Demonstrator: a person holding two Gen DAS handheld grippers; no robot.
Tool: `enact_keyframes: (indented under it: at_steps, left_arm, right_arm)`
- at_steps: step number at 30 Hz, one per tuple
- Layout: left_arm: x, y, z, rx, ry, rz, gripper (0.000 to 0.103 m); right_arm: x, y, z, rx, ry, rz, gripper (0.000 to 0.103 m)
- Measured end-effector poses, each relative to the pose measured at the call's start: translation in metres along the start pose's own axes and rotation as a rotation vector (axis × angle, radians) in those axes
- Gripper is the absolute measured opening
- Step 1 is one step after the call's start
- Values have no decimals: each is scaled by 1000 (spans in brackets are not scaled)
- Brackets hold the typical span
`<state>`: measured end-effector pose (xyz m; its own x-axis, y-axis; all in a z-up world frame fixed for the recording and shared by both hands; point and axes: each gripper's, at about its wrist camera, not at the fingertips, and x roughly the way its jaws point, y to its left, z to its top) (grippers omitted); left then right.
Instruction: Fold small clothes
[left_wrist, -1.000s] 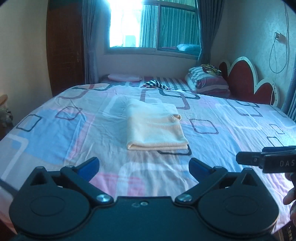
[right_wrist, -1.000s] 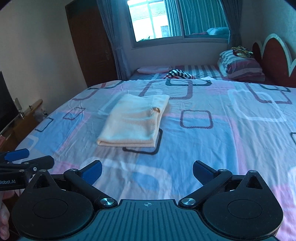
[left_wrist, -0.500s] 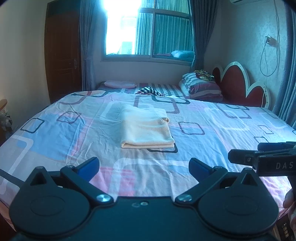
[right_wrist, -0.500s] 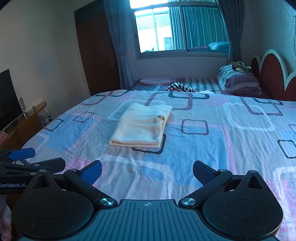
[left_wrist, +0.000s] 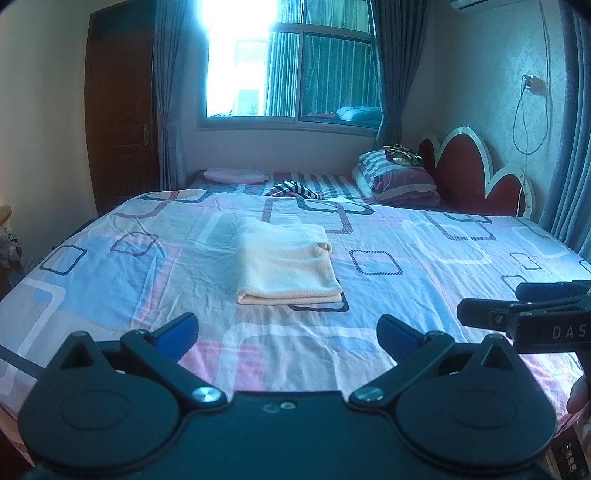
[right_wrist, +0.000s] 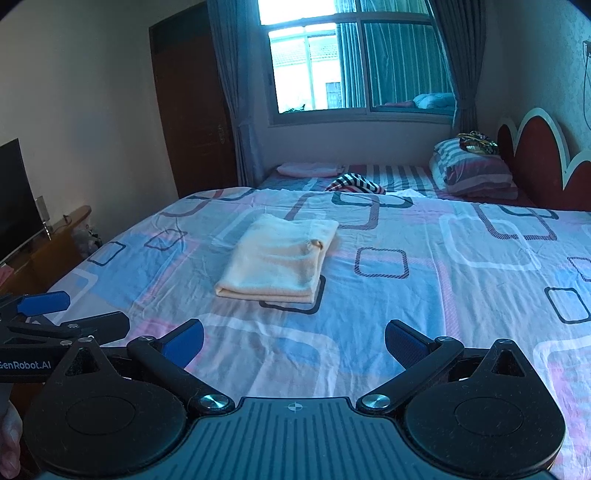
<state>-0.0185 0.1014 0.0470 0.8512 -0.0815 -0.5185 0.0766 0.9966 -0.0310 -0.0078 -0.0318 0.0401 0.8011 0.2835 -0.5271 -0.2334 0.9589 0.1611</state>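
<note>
A soft, fuzzy cream garment (left_wrist: 286, 262), folded into a neat rectangle, lies on the wrinkled patterned bed sheet (left_wrist: 424, 236) ahead of the left claw (left_wrist: 288, 330) and right claw (right_wrist: 293, 338), both spread wide and empty.

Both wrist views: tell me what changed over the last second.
Both grippers pulled back and tilted up from the folded cream cloth: more wall, window and bed now show in each view. The left gripper and right gripper stayed open and empty. The cloth kept its place on the patterned bedsheet; nothing was taken hold of or let go.
</note>
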Motion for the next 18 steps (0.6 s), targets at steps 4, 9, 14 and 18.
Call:
enact_keyframes:
  at_steps: [4,9,14,18]
  left_arm:
    - [0,0,1,0,-1,-2,102]
    - [1,-1,3,5,0,-2,102]
    - [2,-1,3,5,0,-1,102]
    - [3,-1,3,2,0,2,102]
  right_arm:
    - [-1,-2,2,0,-4,-2,103]
    - [-3,-5,4,0,-9,-4,103]
    - [-2,-5,7,-4,-8,0,103]
    - [-1,-5,7,-4,-6,4,103]
